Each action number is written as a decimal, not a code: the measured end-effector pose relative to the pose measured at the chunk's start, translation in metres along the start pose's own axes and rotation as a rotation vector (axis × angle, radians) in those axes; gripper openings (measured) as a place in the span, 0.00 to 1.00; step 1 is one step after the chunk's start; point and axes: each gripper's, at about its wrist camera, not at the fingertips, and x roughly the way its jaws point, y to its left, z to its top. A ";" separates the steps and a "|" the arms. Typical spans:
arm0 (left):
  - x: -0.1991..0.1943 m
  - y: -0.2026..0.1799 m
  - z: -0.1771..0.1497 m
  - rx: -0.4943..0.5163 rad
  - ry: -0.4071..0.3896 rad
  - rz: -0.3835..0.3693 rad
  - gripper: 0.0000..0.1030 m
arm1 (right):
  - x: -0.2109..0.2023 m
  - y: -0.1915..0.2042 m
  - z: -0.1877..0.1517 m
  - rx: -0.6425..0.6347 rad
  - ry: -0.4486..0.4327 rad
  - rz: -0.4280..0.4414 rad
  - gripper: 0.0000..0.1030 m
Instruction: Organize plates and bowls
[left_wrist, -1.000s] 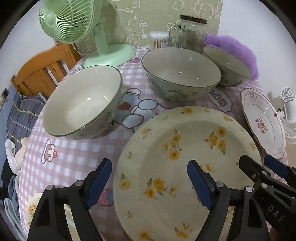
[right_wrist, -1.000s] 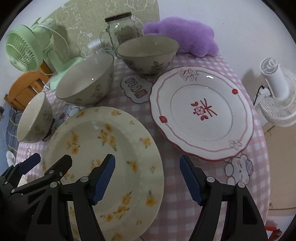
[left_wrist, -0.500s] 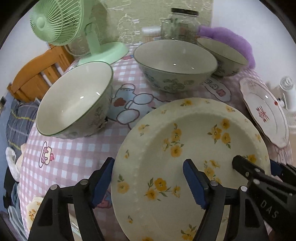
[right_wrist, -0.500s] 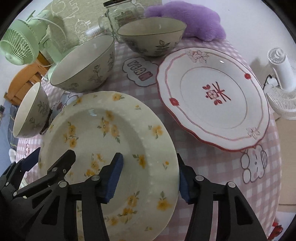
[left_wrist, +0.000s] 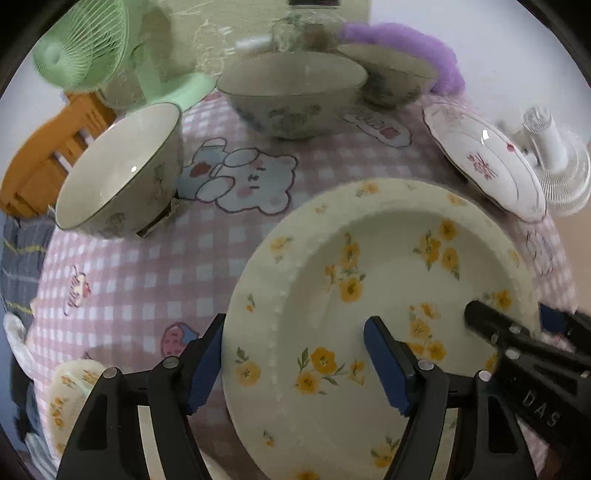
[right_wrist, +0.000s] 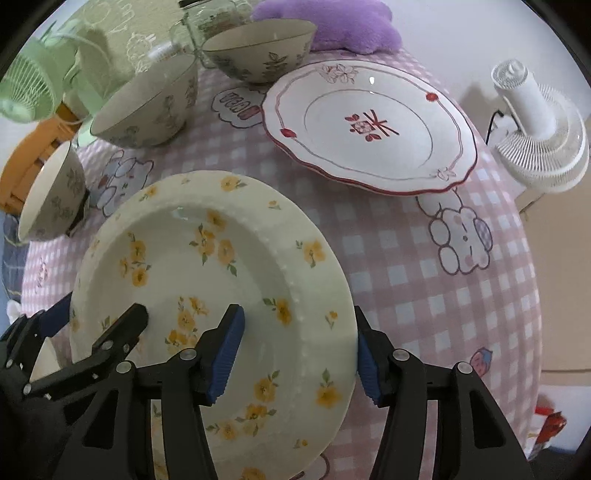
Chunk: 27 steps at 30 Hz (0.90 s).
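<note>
A cream plate with yellow flowers (left_wrist: 369, 258) (right_wrist: 207, 258) lies on the pink checked tablecloth. My left gripper (left_wrist: 293, 332) (right_wrist: 101, 310) straddles its left rim, one pad outside the edge and one over the well, jaws apart. Over the right rim, my right gripper (right_wrist: 297, 325) (left_wrist: 511, 314) has its jaws opening with the rim between them. A red-trimmed white plate (right_wrist: 369, 125) (left_wrist: 484, 162) sits at the back right. Three floral bowls stand behind: left (left_wrist: 118, 170), middle (left_wrist: 291, 88), far (left_wrist: 388, 74).
A green fan (left_wrist: 81, 48), glass jar (left_wrist: 306, 29) and purple plush (left_wrist: 406, 37) line the table's far side. A white fan (right_wrist: 532, 122) stands off the right edge, a wooden chair (left_wrist: 48, 147) at left. Another flowered dish (left_wrist: 70, 391) shows at lower left.
Both grippers have come down and closed in on the yellow-flowered plate. The right gripper's outer pad, once clear of the rim, now sits beside its edge. Both jaws stand narrower.
</note>
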 end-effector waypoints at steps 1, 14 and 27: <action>0.001 0.001 0.001 -0.012 -0.001 -0.008 0.71 | 0.000 -0.002 0.000 0.010 0.001 0.004 0.60; -0.004 0.004 0.005 -0.048 0.020 -0.027 0.70 | 0.001 0.000 0.007 0.028 0.033 0.000 0.62; -0.048 0.017 -0.010 -0.042 -0.027 -0.084 0.70 | -0.039 0.006 -0.017 0.071 -0.016 -0.018 0.62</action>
